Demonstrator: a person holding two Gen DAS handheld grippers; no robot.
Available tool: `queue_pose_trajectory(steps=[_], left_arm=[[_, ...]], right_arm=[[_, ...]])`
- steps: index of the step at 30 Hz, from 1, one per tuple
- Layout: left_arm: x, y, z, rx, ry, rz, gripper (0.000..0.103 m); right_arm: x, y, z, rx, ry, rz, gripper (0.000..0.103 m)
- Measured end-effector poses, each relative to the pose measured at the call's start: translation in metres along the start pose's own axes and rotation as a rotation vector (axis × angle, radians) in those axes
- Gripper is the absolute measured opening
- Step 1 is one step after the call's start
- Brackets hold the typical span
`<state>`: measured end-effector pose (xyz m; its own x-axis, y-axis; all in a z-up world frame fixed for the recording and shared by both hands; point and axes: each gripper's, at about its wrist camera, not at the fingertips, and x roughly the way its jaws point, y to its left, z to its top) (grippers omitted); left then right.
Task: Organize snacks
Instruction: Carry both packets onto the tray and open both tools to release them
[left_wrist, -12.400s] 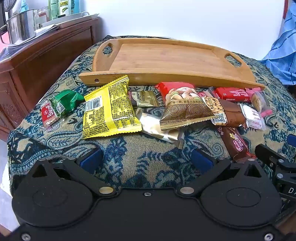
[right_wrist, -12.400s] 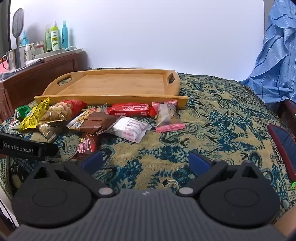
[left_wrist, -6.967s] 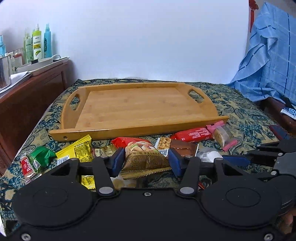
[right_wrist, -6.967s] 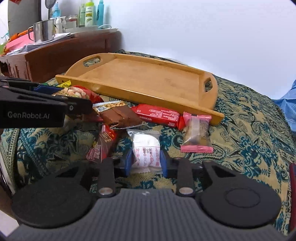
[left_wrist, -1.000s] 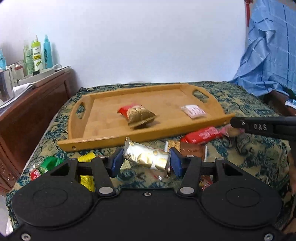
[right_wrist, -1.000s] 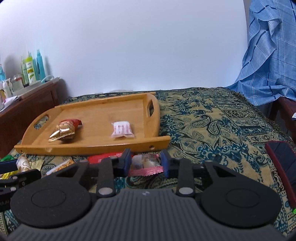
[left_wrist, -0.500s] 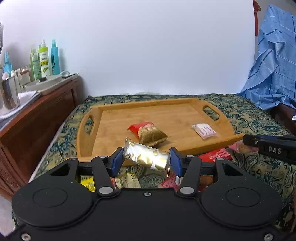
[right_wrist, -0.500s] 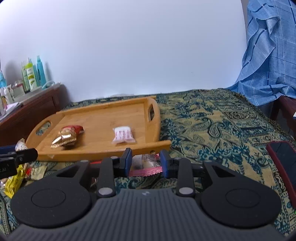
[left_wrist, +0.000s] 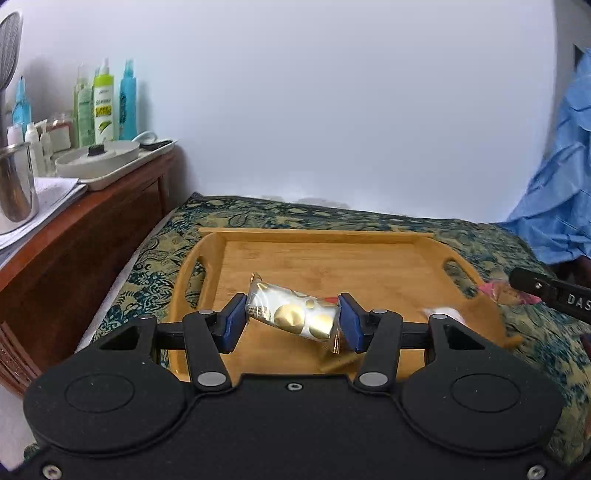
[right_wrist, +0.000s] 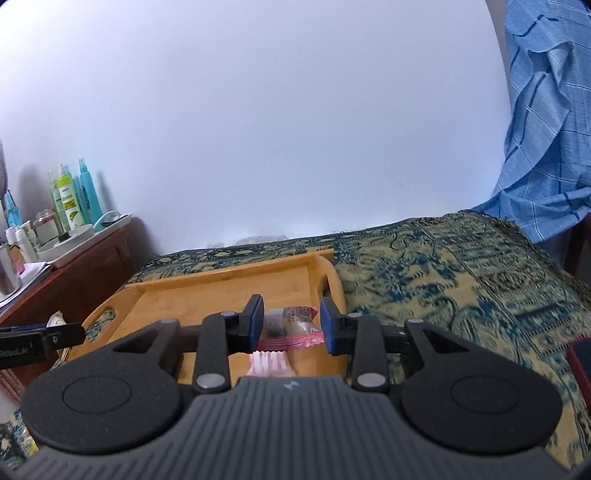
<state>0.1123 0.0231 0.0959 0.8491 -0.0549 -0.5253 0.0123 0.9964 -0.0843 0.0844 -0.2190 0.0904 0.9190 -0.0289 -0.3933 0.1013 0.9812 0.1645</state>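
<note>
Left tongs (left_wrist: 291, 320) grip a silver-and-gold foil packet (left_wrist: 293, 316) end to end between the blue pads, so the packet hangs crosswise and slightly tilted, carried above the tray's near-left part. Right tongs (right_wrist: 291, 325) are clenched on a pink-edged clear packet (right_wrist: 291, 326), likewise spanning the gap, held over the tray's right end.

Largest to smallest:
- Bed, patterned teal-and-gold cover (right_wrist: 461, 280): carries everything; soft, hence a rigid tray for collecting.
- Bamboo tray (left_wrist: 325, 258): lies flat on the cover; judged destination for snacks.
- White-and-pink packet (right_wrist: 269, 363): lies on the tray floor under the right tongs.

Judgement: both packets appear mid-carry, release not yet made. Floor looks mostly bare, so room remains.
</note>
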Motion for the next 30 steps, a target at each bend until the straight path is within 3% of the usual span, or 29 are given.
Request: queue_pose_trajectory(steps=[11,18,30], left_arm=[[0.074,0.022,-0.002,-0.047,0.111,0.077,0.051],[0.083,0.017,-0.008,-0.013,0.122,0.087,0.051],[0.089,0.008,-0.015,0.013,0.141,0.08,0.051]], right_arm=[[0.075,0.012,0.002,-0.132,0.102,-0.024,0.037],[0.099,0.012,-0.001,-0.103,0.143,-0.01,0.037],[0.107,0.013,-0.006,-0.097,0.173,0.007,0.037]])
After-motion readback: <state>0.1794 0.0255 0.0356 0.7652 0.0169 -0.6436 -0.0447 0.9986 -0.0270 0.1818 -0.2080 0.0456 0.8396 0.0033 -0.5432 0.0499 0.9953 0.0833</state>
